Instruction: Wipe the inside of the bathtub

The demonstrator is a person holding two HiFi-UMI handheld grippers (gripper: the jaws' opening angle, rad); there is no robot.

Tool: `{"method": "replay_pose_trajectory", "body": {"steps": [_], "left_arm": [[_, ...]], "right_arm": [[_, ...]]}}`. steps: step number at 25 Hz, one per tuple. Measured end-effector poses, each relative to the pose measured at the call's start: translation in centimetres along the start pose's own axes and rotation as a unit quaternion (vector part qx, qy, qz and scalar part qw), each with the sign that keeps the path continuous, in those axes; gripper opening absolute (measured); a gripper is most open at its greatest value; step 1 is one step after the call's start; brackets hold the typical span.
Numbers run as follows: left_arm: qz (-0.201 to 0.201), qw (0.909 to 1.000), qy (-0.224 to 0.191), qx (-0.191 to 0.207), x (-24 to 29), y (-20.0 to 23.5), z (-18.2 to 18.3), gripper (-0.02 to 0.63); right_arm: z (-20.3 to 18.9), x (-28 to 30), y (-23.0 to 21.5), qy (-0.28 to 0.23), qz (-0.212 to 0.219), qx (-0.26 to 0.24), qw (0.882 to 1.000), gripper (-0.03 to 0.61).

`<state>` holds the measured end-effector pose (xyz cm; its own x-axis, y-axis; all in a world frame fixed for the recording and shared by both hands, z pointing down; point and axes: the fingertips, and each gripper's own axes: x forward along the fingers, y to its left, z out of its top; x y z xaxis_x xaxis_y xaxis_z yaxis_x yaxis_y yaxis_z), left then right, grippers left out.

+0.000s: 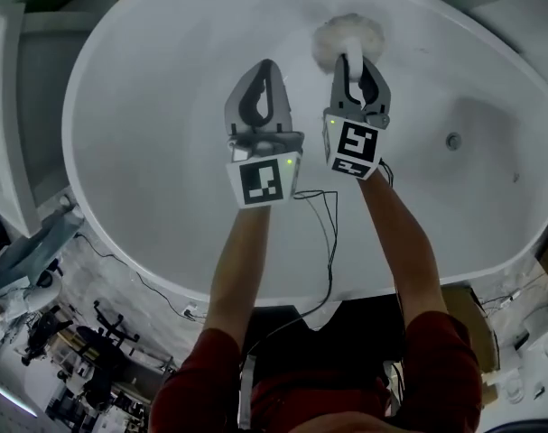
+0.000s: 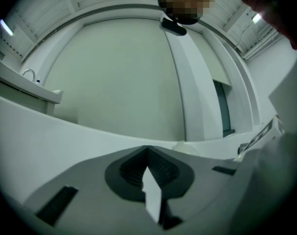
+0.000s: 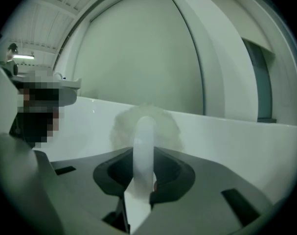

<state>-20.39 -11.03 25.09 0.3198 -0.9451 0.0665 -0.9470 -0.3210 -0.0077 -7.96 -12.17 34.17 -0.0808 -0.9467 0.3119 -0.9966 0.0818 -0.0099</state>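
Observation:
A white oval bathtub fills the head view. My right gripper is shut on the white handle of a fluffy round scrubber, whose head rests against the far inner wall of the tub. In the right gripper view the scrubber's fluffy head shows behind the handle, against the tub wall. My left gripper hovers over the tub's middle, to the left of the right one, shut with nothing between its fingers. In the left gripper view the jaws meet at a point.
The drain sits in the tub's floor at the right. A black cable hangs from the grippers over the near rim. Beyond the near rim lie cables and equipment on the floor. A basin with a tap shows at the left.

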Motion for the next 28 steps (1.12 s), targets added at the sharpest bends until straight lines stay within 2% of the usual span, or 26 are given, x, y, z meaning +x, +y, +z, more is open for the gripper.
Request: {"method": "replay_pose_trajectory", "body": {"steps": [6,9,15,19,23,28], "left_arm": [[0.035,0.9993,-0.01,0.002,-0.3,7.1,0.5,0.015],[0.049,0.9987,-0.009,0.009,-1.0,9.3,0.0,0.015],[0.074,0.9972,-0.012,-0.009,-2.0,13.0,-0.5,0.015],[0.083,0.9964,-0.012,-0.011,-2.5,14.6,-0.6,0.016],[0.084,0.9963,-0.011,-0.009,-2.7,14.0,-1.2,0.015],[0.085,0.9963,-0.006,-0.008,-3.0,13.8,-1.7,0.015]], "right_arm": [[3.2,4.3,7.9,-0.026,0.042,-0.009,0.999,0.094],[4.9,6.6,11.3,-0.043,0.064,-0.03,0.997,0.094],[6.8,10.6,16.1,-0.053,0.087,-0.067,0.993,0.094],[7.0,11.8,17.5,-0.051,0.08,-0.069,0.993,0.094],[6.5,11.6,16.8,-0.053,0.07,-0.07,0.994,0.094],[6.5,11.6,17.2,-0.051,0.078,-0.074,0.993,0.093]]}}
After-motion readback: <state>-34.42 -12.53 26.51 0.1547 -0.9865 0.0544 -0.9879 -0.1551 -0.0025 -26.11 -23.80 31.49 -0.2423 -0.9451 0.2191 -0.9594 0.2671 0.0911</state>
